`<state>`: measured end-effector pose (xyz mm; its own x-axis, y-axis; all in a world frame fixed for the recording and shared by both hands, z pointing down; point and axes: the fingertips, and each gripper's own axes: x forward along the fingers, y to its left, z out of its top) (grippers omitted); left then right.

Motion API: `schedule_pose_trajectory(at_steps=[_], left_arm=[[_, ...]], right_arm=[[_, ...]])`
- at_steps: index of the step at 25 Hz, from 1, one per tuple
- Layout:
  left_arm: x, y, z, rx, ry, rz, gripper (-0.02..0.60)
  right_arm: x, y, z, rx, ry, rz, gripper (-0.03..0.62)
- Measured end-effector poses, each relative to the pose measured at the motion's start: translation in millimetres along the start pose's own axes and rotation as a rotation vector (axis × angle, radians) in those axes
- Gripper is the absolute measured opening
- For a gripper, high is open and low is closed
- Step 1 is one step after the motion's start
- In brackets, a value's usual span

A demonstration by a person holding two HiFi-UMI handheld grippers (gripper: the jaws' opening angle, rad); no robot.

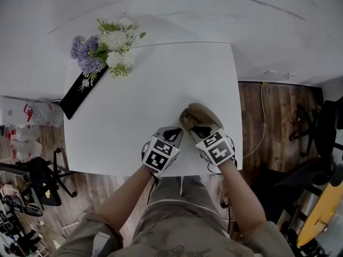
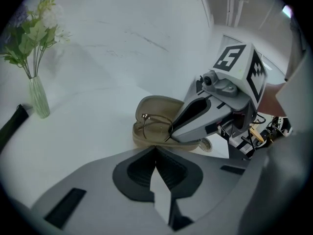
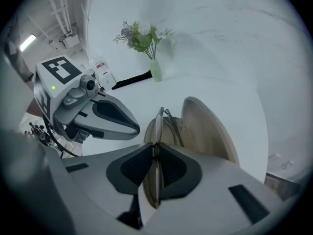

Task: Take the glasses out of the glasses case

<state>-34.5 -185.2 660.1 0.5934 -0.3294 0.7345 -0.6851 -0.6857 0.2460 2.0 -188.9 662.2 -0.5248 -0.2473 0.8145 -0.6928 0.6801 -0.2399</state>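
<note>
A person stood at a white surface (image 1: 139, 90), holding a pair of tongs in each hand. Seen from the head camera, a tan glasses case (image 1: 199, 113) lay near the front edge of the surface, just ahead of both hands. Its lid was already swung up and open.

The right tongs (image 3: 155, 151) pointed steeply down into the open case. They were clenched on the glasses (image 3: 161, 121), pinching the thin metal frame edge-on between the dark pads. In the left gripper view, the glasses sat inside the lower half of the case, against the pale lining. Whether they had lifted clear of that lining could not be told from these angles.

The left tongs (image 2: 155, 151) were closed tip to tip with nothing between them. They hung just beside the near rim of the case, and contact with the rim was unclear.

A bunch of white and purple flowers (image 1: 107, 47) in a slim vase (image 2: 38, 99) stood at the far left corner, well apart from the case. A dark flat strip (image 1: 77, 92) lay beside the vase.

By the look of it, the task was about halfway done. The case was open and the glasses were gripped. What remained was drawing the glasses up and out, then setting them down outside the case.
</note>
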Motion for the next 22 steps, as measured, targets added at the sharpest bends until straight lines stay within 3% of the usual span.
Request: schedule_pose_trajectory(at_steps=[9, 22], left_arm=[[-59, 1, 41, 0.008, -0.139, 0.037, 0.017], [-195, -23, 173, 0.165, -0.473, 0.092, 0.017]], right_arm=[[-80, 2, 58, -0.067, -0.223, -0.117, 0.061], [-264, 46, 170, -0.197, -0.689, -0.214, 0.061]])
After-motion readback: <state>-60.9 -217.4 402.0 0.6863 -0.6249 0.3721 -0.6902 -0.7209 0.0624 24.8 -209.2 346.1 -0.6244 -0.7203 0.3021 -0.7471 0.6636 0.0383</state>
